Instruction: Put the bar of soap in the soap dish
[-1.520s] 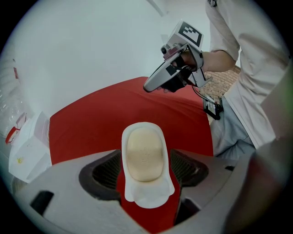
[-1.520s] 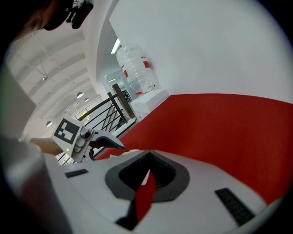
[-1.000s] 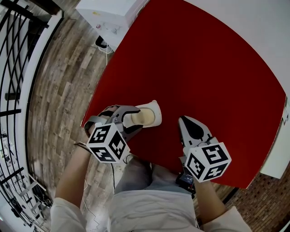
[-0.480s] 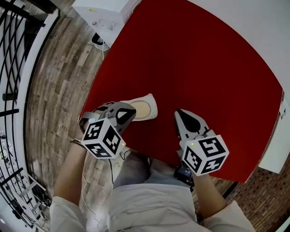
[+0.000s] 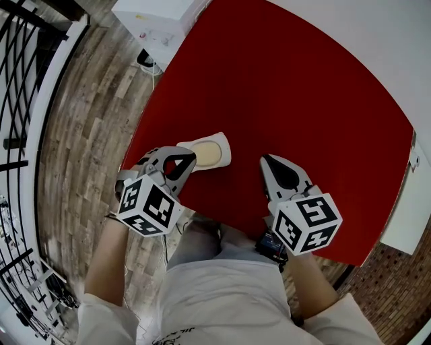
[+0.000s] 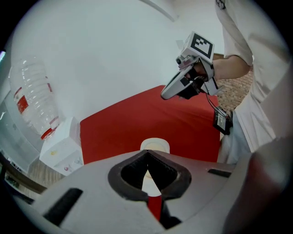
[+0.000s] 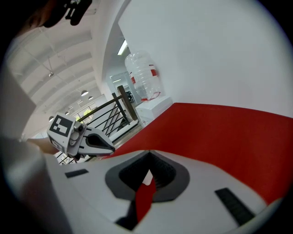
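A white soap dish point(image 5: 227, 155) sits near the front left edge of the red table point(image 5: 296, 101), and the beige bar of soap point(image 5: 209, 151) lies in it. My left gripper point(image 5: 192, 157) hangs just in front of the dish. It is shut with nothing between its fingers and is clear of the soap. The left gripper view shows the dish point(image 6: 145, 143) and the soap point(image 6: 156, 147) just beyond the closed tips of the left gripper point(image 6: 147, 152). My right gripper point(image 5: 264, 160) hovers over bare red table to the right. It is shut and empty, as the right gripper view confirms at the right gripper's tips point(image 7: 149, 153).
A white box point(image 5: 158, 20) stands on the wooden floor beyond the table's left corner, with a large water bottle point(image 6: 34, 100) beside it. A black railing point(image 5: 20, 101) runs along the far left. The table's front edge lies right by the person's body.
The left gripper was open around the soap in the dish. It has since shut empty, lifted and drawn back toward the person. The right gripper has risen a little.
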A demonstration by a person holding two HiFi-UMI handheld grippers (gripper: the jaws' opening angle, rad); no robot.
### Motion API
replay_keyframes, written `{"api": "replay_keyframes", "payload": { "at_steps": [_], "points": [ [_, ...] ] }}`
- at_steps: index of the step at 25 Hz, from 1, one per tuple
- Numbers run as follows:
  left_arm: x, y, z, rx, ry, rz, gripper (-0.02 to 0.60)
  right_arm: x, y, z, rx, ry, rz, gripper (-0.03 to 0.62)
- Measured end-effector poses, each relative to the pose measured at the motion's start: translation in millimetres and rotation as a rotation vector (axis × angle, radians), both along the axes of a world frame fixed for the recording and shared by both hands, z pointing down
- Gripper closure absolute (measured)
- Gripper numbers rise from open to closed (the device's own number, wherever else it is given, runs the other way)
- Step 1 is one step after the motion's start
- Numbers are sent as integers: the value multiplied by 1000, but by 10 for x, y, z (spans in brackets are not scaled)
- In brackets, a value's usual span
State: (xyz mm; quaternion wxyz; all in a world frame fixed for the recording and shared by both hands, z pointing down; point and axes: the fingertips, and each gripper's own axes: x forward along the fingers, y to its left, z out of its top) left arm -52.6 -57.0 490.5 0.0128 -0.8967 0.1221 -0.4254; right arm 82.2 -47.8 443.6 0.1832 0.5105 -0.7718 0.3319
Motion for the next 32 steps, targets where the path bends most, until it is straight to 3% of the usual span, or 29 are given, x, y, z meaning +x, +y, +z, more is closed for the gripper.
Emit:
{"api": "replay_keyframes", "payload": {
  "at_steps": [7, 12, 18, 22, 26, 32],
  "points": [
    [-121, 77, -360, -17, 126, -241, 574, -23, 147, -268, 27, 16, -25, 591],
    [-408, 126, -683, -70, 240, -522, 574, -166, 208, -411, 46, 25, -71, 591],
    [-551, 397, -894, -81, 262, -728, 574, -222, 380, -619, 59, 35, -114, 591],
    [-578, 590, -1002, -108, 333, -860, 574, -324, 431, -713, 71, 16, -134, 591],
    [-620, 758, -1009, -110, 356, -930, 574, -406, 498, -764, 78, 13, -146, 591],
    [-707, 732, -1128, -78, 375, -964, 574, -522, 535, -836, 84, -4, -171, 591]
  ]
}}
